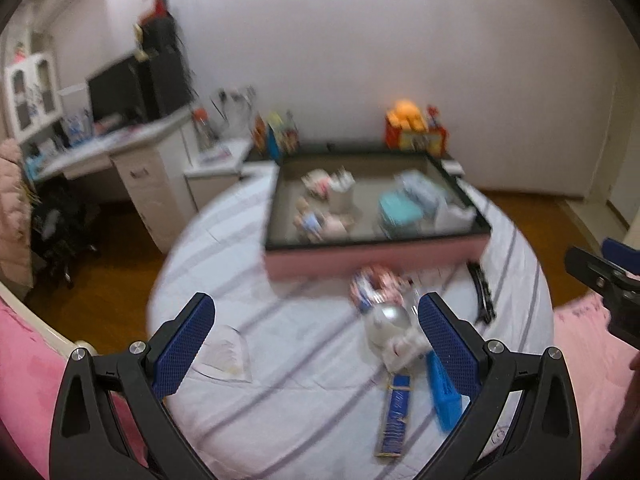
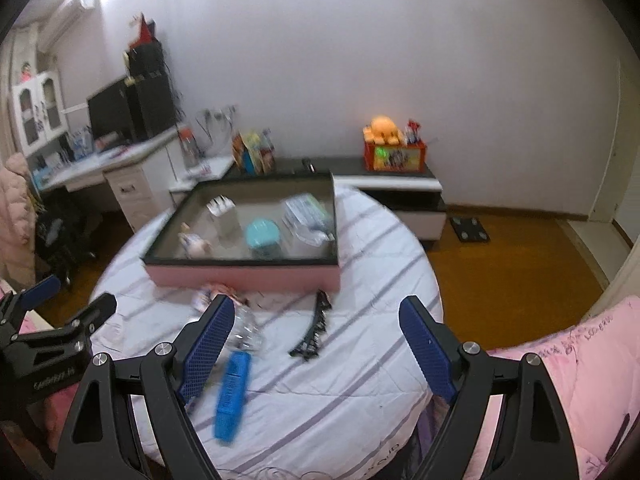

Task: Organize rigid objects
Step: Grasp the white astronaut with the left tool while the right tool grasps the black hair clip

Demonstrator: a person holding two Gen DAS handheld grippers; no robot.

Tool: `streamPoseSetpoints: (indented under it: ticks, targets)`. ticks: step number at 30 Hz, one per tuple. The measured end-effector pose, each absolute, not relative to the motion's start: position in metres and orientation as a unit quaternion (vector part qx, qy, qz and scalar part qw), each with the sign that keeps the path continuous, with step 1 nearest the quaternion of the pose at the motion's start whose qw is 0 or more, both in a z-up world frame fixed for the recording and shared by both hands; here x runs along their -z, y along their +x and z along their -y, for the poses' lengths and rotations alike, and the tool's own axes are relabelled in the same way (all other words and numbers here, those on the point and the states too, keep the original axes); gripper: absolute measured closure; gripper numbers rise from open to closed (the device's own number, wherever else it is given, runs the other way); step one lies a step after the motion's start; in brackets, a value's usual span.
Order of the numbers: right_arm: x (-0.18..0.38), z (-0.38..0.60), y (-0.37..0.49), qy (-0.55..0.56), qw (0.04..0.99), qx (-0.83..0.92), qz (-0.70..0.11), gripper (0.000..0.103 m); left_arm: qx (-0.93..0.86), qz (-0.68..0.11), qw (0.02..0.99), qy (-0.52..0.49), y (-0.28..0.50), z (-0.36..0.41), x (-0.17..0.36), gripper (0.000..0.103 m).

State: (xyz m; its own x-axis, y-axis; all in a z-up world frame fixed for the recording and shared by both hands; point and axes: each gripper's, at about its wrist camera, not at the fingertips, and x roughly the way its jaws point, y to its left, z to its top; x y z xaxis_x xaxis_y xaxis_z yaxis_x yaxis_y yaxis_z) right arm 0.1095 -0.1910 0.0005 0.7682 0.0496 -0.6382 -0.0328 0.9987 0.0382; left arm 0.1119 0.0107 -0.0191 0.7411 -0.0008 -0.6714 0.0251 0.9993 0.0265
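A pink-sided box (image 1: 376,258) (image 2: 240,274) with a dark rim sits on a round table covered by a striped cloth; inside lie a teal container (image 2: 262,236), small figures and packets. In front of it lie a clear plastic bottle (image 1: 386,318) (image 2: 246,330), a blue rectangular case (image 2: 232,392) (image 1: 444,396), a dark blue bound stick (image 1: 394,416), a black curved piece (image 2: 314,330) (image 1: 482,294) and a patterned toy (image 1: 374,284). My left gripper (image 1: 316,336) hangs open over the cloth, nothing between its fingers. My right gripper (image 2: 316,340) is open too, above the black piece.
A white desk (image 2: 120,172) with a monitor stands at the left, a low cabinet (image 2: 396,184) with an orange toy box behind the table. A pink quilt (image 2: 580,368) lies at the right. Wooden floor surrounds the table. A folded paper (image 1: 224,354) lies on the cloth.
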Motion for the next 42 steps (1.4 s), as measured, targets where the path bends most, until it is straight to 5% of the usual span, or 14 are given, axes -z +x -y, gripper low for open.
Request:
streamPoseSetpoints:
  ticks: [17,18,22,23,24,30,38,40,42]
  targets:
    - [0.118,0.194,0.203,-0.013,0.867,-0.033,-0.497,0.025,0.108,-0.512,0.852,-0.009,0.181,0.024,0.113,0.000]
    - [0.121,0.193,0.205,-0.013,0.866,-0.036,-0.498,0.028,0.112,-0.511,0.852,-0.013,0.180,0.022,0.114,0.001]
    - [0.116,0.191,0.199,-0.010,0.869,-0.057,-0.491,0.078,0.157,-0.507,0.848,-0.021,0.179,0.019,0.113,0.022]
    - [0.114,0.191,0.197,-0.007,0.867,-0.062,-0.494,0.080,0.172,-0.513,0.840,-0.021,0.179,0.021,0.114,0.035]
    - [0.115,0.190,0.196,-0.005,0.867,-0.064,-0.495,0.083,0.175,-0.516,0.838,-0.019,0.178,0.023,0.115,0.036]
    - [0.115,0.186,0.185,0.014,0.865,-0.076,-0.497,0.083,0.189,-0.508,0.840,0.003,0.172,0.029,0.111,0.050]
    - [0.112,0.179,0.178,0.001,0.864,-0.087,-0.495,0.082,0.159,-0.500,0.851,0.017,0.170,0.018,0.107,0.050]
    - [0.118,0.176,0.184,-0.012,0.865,-0.081,-0.495,0.079,0.151,-0.507,0.849,0.013,0.175,0.015,0.111,0.042]
    - [0.118,0.172,0.187,-0.026,0.868,-0.078,-0.489,0.071,0.114,-0.513,0.850,0.027,0.182,0.015,0.117,0.023]
